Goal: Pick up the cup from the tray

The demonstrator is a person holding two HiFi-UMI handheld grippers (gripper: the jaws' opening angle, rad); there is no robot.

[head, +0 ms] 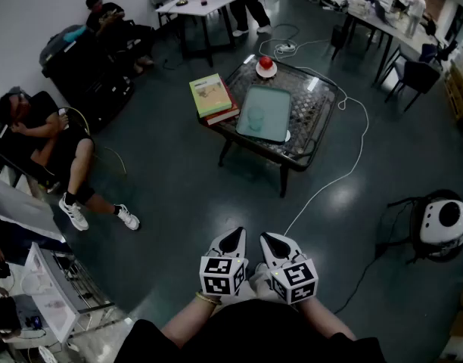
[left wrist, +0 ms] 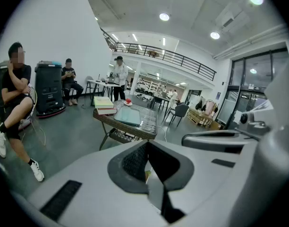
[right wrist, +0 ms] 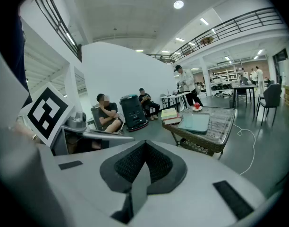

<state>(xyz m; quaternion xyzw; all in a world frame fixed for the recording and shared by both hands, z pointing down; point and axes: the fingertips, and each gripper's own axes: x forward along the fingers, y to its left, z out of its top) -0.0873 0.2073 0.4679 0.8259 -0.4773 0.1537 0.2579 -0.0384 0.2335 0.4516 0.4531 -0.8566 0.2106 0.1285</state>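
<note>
My left tool (head: 234,238) and right tool (head: 271,241) sit clenched and empty at lower centre; the clear cup (head: 254,117) on the tray (head: 277,103) looks light and slippery, best pinched across its wall.

I see the cup (head: 254,117) only as a faint clear outline on the tray (head: 275,100) in the head view; in both gripper views it is too small to tell. A white round object (head: 445,224) at right I cannot identify.
</note>
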